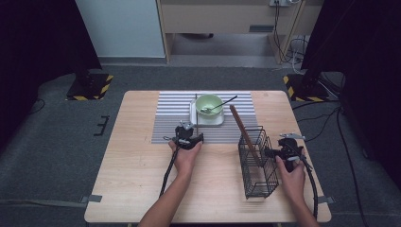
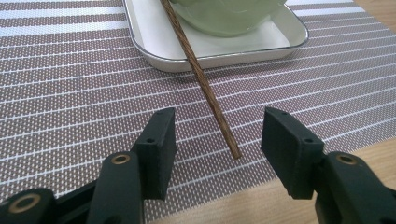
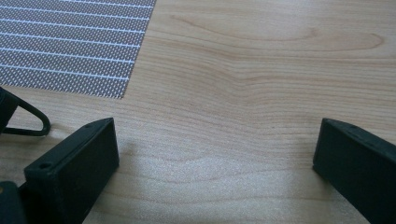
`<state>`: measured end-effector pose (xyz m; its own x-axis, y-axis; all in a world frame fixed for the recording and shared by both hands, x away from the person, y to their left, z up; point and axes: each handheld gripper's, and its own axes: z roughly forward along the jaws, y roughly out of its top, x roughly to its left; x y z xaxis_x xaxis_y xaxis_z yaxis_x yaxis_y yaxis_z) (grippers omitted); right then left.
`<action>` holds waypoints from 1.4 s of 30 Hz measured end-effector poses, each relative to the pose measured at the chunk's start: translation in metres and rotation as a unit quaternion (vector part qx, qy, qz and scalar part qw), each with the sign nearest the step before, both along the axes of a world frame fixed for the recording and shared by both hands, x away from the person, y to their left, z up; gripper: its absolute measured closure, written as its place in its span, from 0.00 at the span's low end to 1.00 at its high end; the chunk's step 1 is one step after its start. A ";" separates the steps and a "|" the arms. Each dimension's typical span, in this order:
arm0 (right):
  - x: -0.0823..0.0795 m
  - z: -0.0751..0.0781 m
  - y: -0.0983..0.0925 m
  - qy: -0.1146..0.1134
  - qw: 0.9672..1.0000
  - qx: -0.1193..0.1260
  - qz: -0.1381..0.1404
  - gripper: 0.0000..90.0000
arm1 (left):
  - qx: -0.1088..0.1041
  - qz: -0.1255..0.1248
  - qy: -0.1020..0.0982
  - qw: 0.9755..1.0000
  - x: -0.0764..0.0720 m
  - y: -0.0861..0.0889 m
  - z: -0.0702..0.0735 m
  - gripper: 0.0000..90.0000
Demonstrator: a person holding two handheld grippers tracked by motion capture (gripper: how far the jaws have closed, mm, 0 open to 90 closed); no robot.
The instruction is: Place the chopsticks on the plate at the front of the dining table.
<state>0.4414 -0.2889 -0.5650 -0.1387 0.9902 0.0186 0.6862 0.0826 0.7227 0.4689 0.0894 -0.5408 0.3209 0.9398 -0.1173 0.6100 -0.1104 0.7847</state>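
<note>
A brown wooden chopstick [image 2: 205, 84] lies on the striped placemat [image 2: 70, 93], its far end leaning over the rim of a white tray [image 2: 154, 42]. My left gripper [image 2: 218, 126] is open, with the chopstick's near tip between the pads and touching neither. The tray holds a pale green bowl [image 1: 209, 104] with a spoon [image 1: 220, 105] in it. In the high view the left gripper [image 1: 189, 137] sits at the mat's near edge. My right gripper [image 3: 215, 126] stands wide open over bare wood, just right of a black wire basket [image 1: 257, 163].
A long wooden stick [image 1: 241, 126] leans out of the basket toward the mat. A black wire loop [image 3: 28, 122] shows at the left edge of the right gripper view. The wooden table [image 1: 137, 179] has bare room at front left.
</note>
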 end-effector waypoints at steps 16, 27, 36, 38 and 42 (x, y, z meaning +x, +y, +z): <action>0.001 0.000 0.000 0.000 1.000 -0.001 0.001 0.00 | 0.005 -0.029 -0.009 1.000 -0.014 0.005 0.020 0.27; -0.006 0.009 -0.010 0.021 0.999 -0.013 0.037 0.05 | 0.009 -0.068 -0.005 0.998 -0.021 -0.002 0.026 0.16; -0.016 0.051 -0.025 -0.011 0.998 -0.001 0.063 0.07 | 0.012 -0.083 -0.009 0.996 -0.026 -0.004 0.031 0.05; -0.017 0.060 -0.027 -0.015 0.998 0.001 0.067 0.08 | 0.010 -0.086 -0.008 0.996 -0.027 -0.004 0.032 0.05; -0.018 0.080 -0.030 -0.021 0.997 0.004 0.077 0.09 | 0.007 -0.097 -0.004 0.995 -0.027 -0.002 0.032 0.06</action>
